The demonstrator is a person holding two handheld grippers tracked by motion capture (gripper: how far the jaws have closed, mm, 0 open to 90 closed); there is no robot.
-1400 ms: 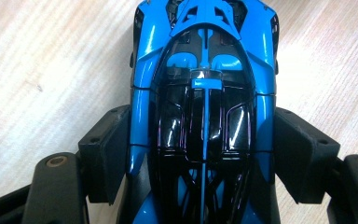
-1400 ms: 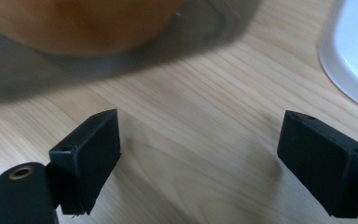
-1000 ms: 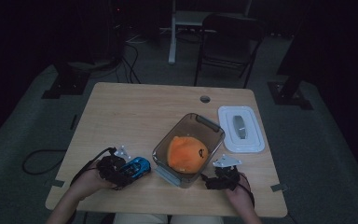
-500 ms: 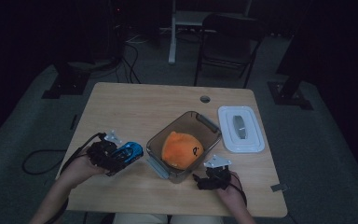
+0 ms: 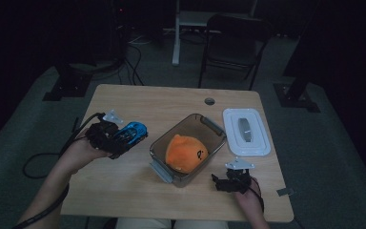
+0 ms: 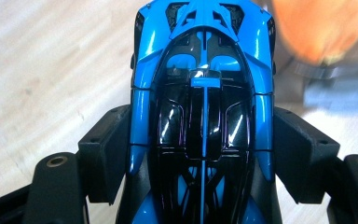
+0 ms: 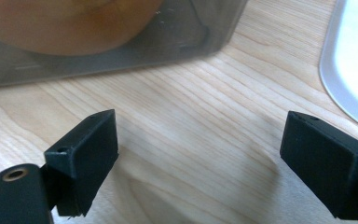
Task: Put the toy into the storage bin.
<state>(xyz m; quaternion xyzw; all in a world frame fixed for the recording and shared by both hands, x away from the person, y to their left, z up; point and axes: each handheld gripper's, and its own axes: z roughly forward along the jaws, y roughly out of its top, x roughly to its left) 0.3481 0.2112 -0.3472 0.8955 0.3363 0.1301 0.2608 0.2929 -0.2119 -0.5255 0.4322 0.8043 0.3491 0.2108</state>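
Nearby, blue toy car [image 6: 203, 112], clear container [image 5: 209, 125], orange plush [image 5: 186, 152], white lid [image 5: 246, 131].

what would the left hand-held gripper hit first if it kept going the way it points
Probably the clear container holding the orange toy. The left hand-held gripper, gripping the blue toy car, aims toward it, and the car's nose would likely arrive first; height is hard to judge.

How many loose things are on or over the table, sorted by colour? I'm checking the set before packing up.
Blue: 1, the toy car gripped in the left claw
Orange: 1, the plush toy in the container
Clear grey: 1, the container
White: 1, the lid
Total: 4
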